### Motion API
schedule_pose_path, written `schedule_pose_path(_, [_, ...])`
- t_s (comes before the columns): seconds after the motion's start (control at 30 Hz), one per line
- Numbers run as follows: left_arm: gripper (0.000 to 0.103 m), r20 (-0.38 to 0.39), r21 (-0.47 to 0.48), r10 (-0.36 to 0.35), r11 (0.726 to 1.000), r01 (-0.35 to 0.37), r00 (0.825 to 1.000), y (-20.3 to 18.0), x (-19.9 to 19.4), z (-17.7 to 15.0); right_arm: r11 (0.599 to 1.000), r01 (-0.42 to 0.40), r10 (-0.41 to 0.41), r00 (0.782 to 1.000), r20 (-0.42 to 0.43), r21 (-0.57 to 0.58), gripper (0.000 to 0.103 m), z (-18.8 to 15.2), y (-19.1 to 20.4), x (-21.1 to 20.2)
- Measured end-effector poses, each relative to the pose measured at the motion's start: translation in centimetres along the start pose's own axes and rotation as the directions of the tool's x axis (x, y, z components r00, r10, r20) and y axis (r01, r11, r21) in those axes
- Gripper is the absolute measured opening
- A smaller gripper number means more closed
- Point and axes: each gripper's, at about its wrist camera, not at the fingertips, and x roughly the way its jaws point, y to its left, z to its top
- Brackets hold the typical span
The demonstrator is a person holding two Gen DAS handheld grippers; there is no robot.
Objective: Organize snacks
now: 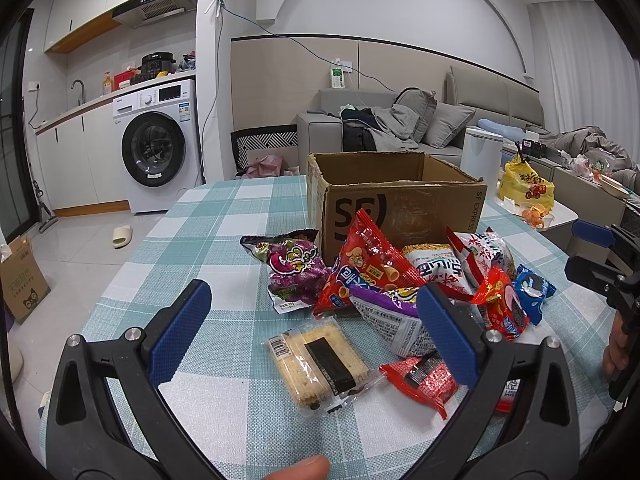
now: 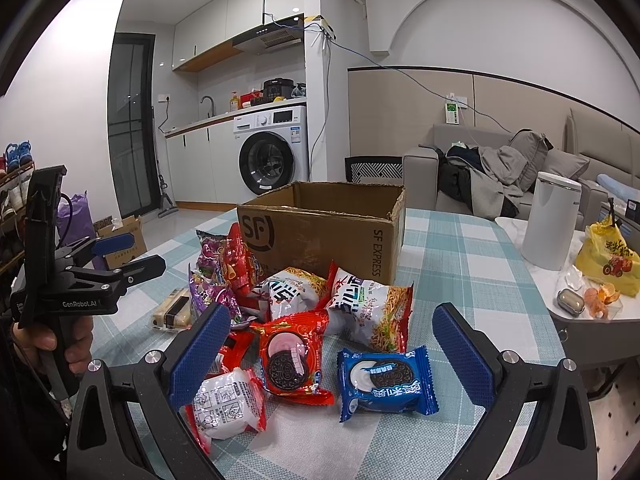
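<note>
My left tool (image 1: 316, 316) is spread wide and holds nothing; it hangs over the near part of the counter (image 1: 192, 240), above a clear-wrapped cracker pack (image 1: 316, 364). A small red pack (image 1: 424, 380) lies just beside that pack, by my right-hand finger. My right tool (image 2: 332, 344) is likewise spread and empty, with a red cookie pack (image 2: 292, 356) and a blue cookie pack (image 2: 384, 384) lying between its fingers on the cloth. A white-and-red pack (image 2: 228, 404) lies under its left finger. Beyond, the snacks form one loose heap: two noodle bags (image 2: 372, 304), a red chip bag (image 1: 368, 264) and a purple bag (image 1: 292, 268). The heap rests against the front of an open box (image 2: 320, 232), which stands upright toward the far edge of the counter.
</note>
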Motion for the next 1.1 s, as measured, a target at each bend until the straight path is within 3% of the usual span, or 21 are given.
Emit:
schedule_pose_path(0.73, [0.102,-0.004,0.002,0.01,1.0,-0.01,1.0,0.11,0.34,0.01,1.0,0.006,-0.006,1.0,-0.006,0.001,0.103,-0.16,-0.17,0.04])
schedule_pose_path(1.1, [0.102,-0.014,0.035,0.006,0.999,-0.006,1.0,-0.45,0.46,-0.08,0.998,0.051,-0.05,0.998,-0.042,0.022,0.103,-0.06,-0.84,0.61])
